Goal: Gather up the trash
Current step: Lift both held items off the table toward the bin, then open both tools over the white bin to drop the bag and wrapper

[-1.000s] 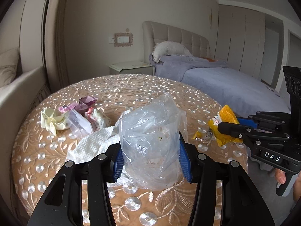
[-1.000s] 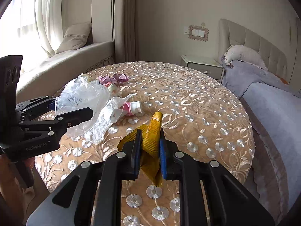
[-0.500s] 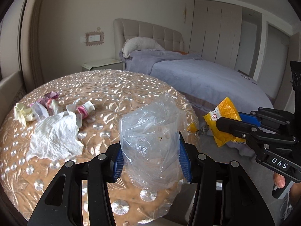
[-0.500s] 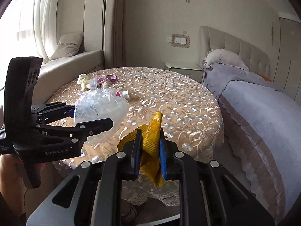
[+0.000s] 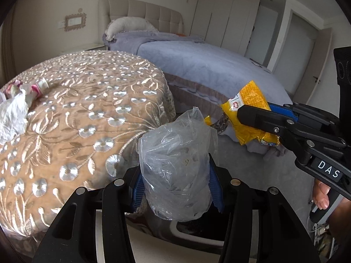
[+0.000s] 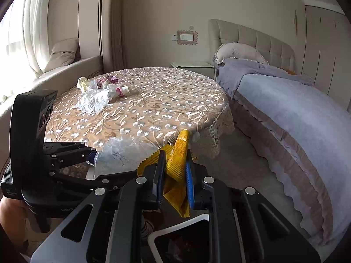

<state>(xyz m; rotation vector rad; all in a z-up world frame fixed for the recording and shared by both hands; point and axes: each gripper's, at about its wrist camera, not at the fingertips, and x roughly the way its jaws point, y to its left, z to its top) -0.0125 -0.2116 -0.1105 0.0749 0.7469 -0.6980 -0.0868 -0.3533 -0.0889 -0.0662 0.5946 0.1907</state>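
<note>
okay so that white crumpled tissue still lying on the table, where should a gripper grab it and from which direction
Pinch the raised crumpled ridge in the middle of the white tissue, coming down from above. It lies low and spread on the tablecloth, so a sideways approach would probably only push it along.

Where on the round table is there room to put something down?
Most of the table is bare: the whole stretch of flowery cloth from the crumpled tissue across to the edge by the bed, and the near edge too. It is crowded only at the far window-side corner, where the tissue, wrappers and small pink bottle lie bunched together.
</note>
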